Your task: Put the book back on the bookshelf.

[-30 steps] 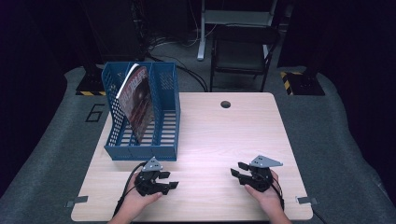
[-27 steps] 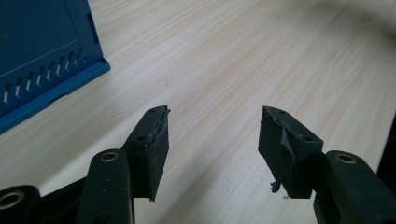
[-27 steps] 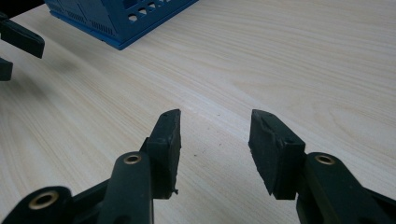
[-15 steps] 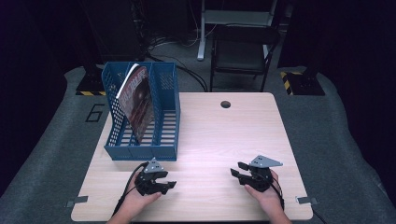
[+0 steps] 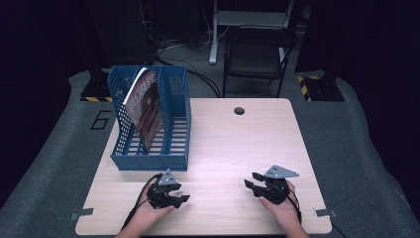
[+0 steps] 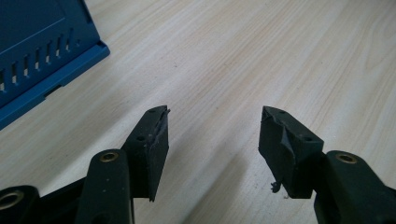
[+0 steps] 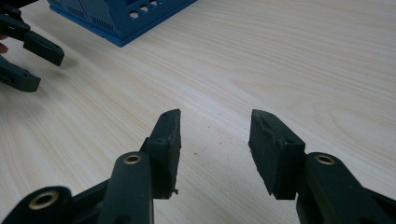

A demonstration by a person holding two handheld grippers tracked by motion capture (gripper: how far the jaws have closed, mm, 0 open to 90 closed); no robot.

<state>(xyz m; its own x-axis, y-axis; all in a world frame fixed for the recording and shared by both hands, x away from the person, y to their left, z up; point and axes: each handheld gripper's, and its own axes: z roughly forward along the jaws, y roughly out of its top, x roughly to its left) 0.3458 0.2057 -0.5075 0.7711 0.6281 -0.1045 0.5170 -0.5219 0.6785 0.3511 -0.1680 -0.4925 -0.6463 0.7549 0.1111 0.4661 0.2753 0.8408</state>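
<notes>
Blue file rack [image 5: 148, 148], holding a tilted magazine [image 5: 145, 110], stands on the counter [image 5: 233, 144]. Near its front, left tool [image 5: 184, 199] rests open and empty; right tool [image 5: 251, 180], farther away, likewise.

table [image 5: 223, 144]: light wood, round hole [image 5: 239, 110] near far edge
file rack [image 5: 151, 119]: blue, slotted, far left on table
magazine [image 5: 144, 110]: upright, leaning inside rack
left gripper [image 5: 182, 199]: near edge, just in front of rack, jaws apart, nothing between
right gripper [image 5: 249, 180]: near edge, right side, jaws apart, empty
chair [image 5: 257, 54]: dark, beyond table
</notes>
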